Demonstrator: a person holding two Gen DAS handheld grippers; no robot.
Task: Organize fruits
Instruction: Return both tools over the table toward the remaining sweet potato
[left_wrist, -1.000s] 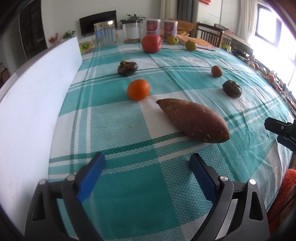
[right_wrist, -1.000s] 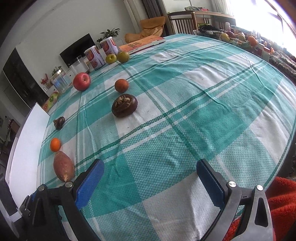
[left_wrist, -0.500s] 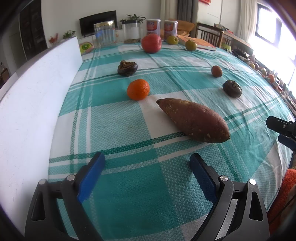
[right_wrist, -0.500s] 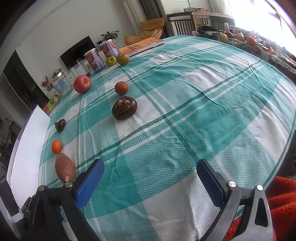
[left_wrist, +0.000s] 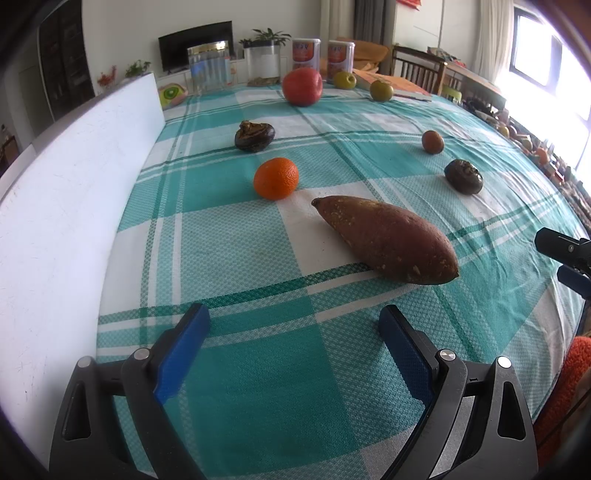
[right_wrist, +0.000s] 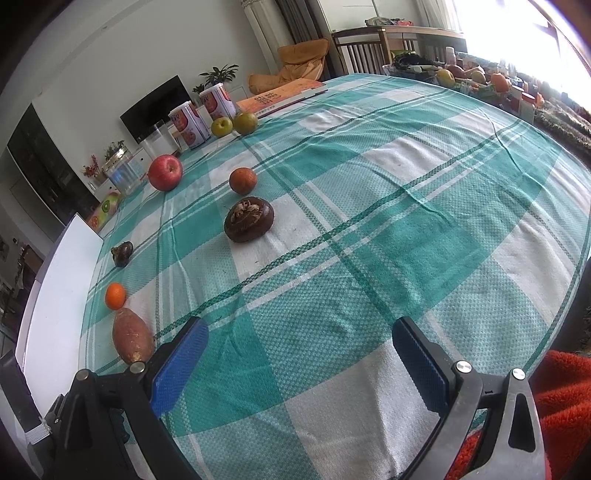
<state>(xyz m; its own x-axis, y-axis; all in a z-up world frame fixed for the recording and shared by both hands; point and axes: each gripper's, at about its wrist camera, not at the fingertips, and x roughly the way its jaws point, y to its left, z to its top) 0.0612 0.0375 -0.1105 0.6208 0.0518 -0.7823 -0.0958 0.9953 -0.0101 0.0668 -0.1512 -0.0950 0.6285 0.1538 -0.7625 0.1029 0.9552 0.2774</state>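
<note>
Left claw (left_wrist: 293, 328) low over the table (left_wrist: 236, 387), jaws spread wide, holding nothing. Right claw (right_wrist: 301, 339) likewise released, hovering above checked cloth. Sweet potato (left_wrist: 386, 239) lies just ahead of left claw, reddish-brown, tapered, speckled; orange (left_wrist: 276, 178) just beyond its tip, not touching. Red apple (right_wrist: 165, 172) far back. Versus a second ago: left view near unchanged; right claw's view shifted slightly, fruits unmoved

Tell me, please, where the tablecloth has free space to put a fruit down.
Free: the wide stretch right of the dark fruit, up to the book. Crowded: the left strip by the white board, with sweet potato, orange, apple.
</note>
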